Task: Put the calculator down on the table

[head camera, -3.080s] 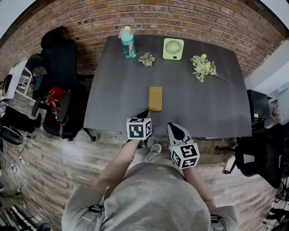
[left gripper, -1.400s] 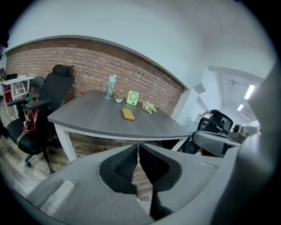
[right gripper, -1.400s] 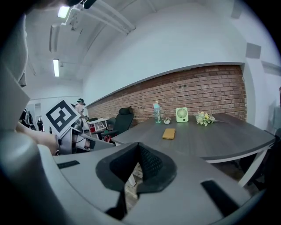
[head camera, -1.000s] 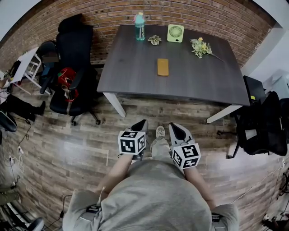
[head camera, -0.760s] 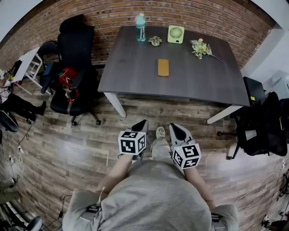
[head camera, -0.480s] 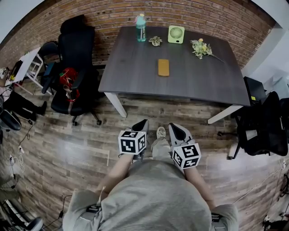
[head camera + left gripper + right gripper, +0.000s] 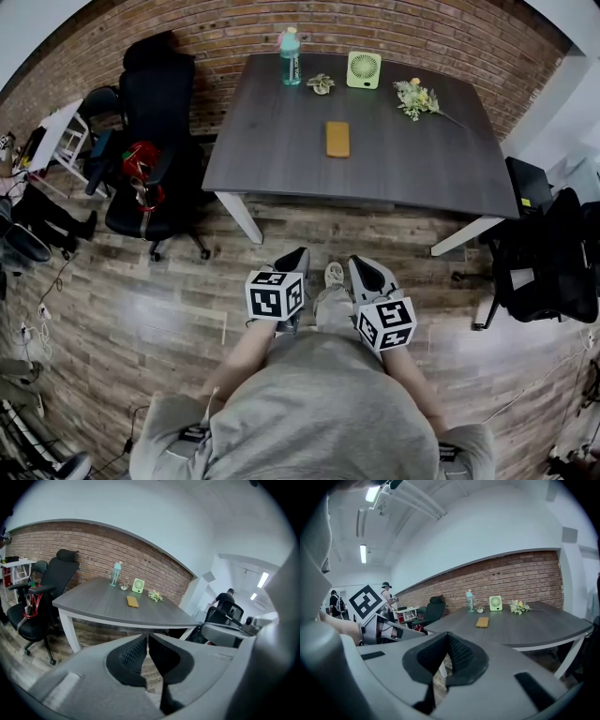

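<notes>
The orange calculator lies flat near the middle of the dark table, far from me. It also shows as a small slab in the left gripper view and in the right gripper view. Both grippers hang over the wooden floor, well short of the table. My left gripper is shut with nothing in it, its jaws meeting in the left gripper view. My right gripper is also shut and empty, jaws together in the right gripper view.
At the table's back edge stand a teal bottle, a small plant, a green fan and a flower sprig. Black office chairs sit left of the table, another at the right. People stand in the distance.
About three seconds ago the grippers were at the table's front edge beside the calculator; now the table is far off. Over the last second nothing has visibly moved.
</notes>
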Demonstrator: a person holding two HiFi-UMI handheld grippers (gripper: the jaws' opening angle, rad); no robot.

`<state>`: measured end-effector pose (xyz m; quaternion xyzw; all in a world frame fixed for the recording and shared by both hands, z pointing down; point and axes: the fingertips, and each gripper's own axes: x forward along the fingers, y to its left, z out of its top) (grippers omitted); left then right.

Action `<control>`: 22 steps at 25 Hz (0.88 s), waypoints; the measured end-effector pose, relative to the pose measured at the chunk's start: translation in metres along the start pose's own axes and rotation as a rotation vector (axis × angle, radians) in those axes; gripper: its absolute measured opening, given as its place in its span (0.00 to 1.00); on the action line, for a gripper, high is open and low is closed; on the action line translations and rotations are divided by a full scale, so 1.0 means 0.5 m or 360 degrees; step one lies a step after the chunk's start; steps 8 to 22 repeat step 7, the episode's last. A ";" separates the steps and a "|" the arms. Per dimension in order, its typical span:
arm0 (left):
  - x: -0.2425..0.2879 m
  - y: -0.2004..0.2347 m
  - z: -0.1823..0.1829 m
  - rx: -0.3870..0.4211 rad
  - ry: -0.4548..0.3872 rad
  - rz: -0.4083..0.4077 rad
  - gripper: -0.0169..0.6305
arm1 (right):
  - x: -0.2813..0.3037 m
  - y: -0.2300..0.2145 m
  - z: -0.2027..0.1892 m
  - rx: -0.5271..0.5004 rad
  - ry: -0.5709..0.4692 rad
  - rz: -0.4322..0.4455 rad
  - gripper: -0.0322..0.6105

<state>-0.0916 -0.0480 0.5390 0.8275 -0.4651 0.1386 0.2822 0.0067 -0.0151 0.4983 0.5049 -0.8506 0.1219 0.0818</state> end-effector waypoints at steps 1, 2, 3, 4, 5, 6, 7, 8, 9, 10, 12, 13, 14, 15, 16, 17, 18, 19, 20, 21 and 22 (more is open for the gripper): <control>0.002 -0.001 0.000 -0.0002 0.0000 -0.0001 0.07 | 0.000 -0.002 -0.001 -0.0001 0.0000 -0.0001 0.05; 0.003 -0.001 -0.001 -0.0005 0.0001 -0.0003 0.07 | 0.000 -0.003 -0.001 -0.0001 -0.0001 -0.0001 0.05; 0.004 -0.001 0.000 -0.0008 0.0001 -0.0004 0.07 | 0.000 -0.004 -0.001 0.0000 -0.0003 -0.0001 0.05; 0.005 -0.001 0.000 -0.0009 0.0002 -0.0005 0.07 | 0.001 -0.005 -0.001 0.0000 -0.0003 -0.0001 0.05; 0.007 -0.001 0.000 -0.0009 0.0003 -0.0005 0.07 | 0.002 -0.006 0.000 0.0000 -0.0003 -0.0001 0.05; 0.008 -0.001 0.001 -0.0009 0.0004 -0.0005 0.07 | 0.003 -0.007 0.000 -0.0001 -0.0001 -0.0001 0.05; 0.009 -0.001 0.001 -0.0009 0.0006 -0.0004 0.07 | 0.004 -0.007 0.000 -0.0002 0.0000 -0.0001 0.05; 0.009 -0.001 0.001 -0.0009 0.0006 -0.0004 0.07 | 0.004 -0.007 0.000 -0.0002 0.0000 -0.0001 0.05; 0.009 -0.001 0.001 -0.0009 0.0006 -0.0004 0.07 | 0.004 -0.007 0.000 -0.0002 0.0000 -0.0001 0.05; 0.009 -0.001 0.001 -0.0009 0.0006 -0.0004 0.07 | 0.004 -0.007 0.000 -0.0002 0.0000 -0.0001 0.05; 0.009 -0.001 0.001 -0.0009 0.0006 -0.0004 0.07 | 0.004 -0.007 0.000 -0.0002 0.0000 -0.0001 0.05; 0.009 -0.001 0.001 -0.0009 0.0006 -0.0004 0.07 | 0.004 -0.007 0.000 -0.0002 0.0000 -0.0001 0.05; 0.009 -0.001 0.001 -0.0009 0.0006 -0.0004 0.07 | 0.004 -0.007 0.000 -0.0002 0.0000 -0.0001 0.05; 0.009 -0.001 0.001 -0.0009 0.0006 -0.0004 0.07 | 0.004 -0.007 0.000 -0.0002 0.0000 -0.0001 0.05; 0.009 -0.001 0.001 -0.0009 0.0006 -0.0004 0.07 | 0.004 -0.007 0.000 -0.0002 0.0000 -0.0001 0.05; 0.009 -0.001 0.001 -0.0009 0.0006 -0.0004 0.07 | 0.004 -0.007 0.000 -0.0002 0.0000 -0.0001 0.05; 0.009 -0.001 0.001 -0.0009 0.0006 -0.0004 0.07 | 0.004 -0.007 0.000 -0.0002 0.0000 -0.0001 0.05; 0.009 -0.001 0.001 -0.0009 0.0006 -0.0004 0.07 | 0.004 -0.007 0.000 -0.0002 0.0000 -0.0001 0.05; 0.009 -0.001 0.001 -0.0009 0.0006 -0.0004 0.07 | 0.004 -0.007 0.000 -0.0002 0.0000 -0.0001 0.05; 0.009 -0.001 0.001 -0.0009 0.0006 -0.0004 0.07 | 0.004 -0.007 0.000 -0.0002 0.0000 -0.0001 0.05; 0.009 -0.001 0.001 -0.0009 0.0006 -0.0004 0.07 | 0.004 -0.007 0.000 -0.0002 0.0000 -0.0001 0.05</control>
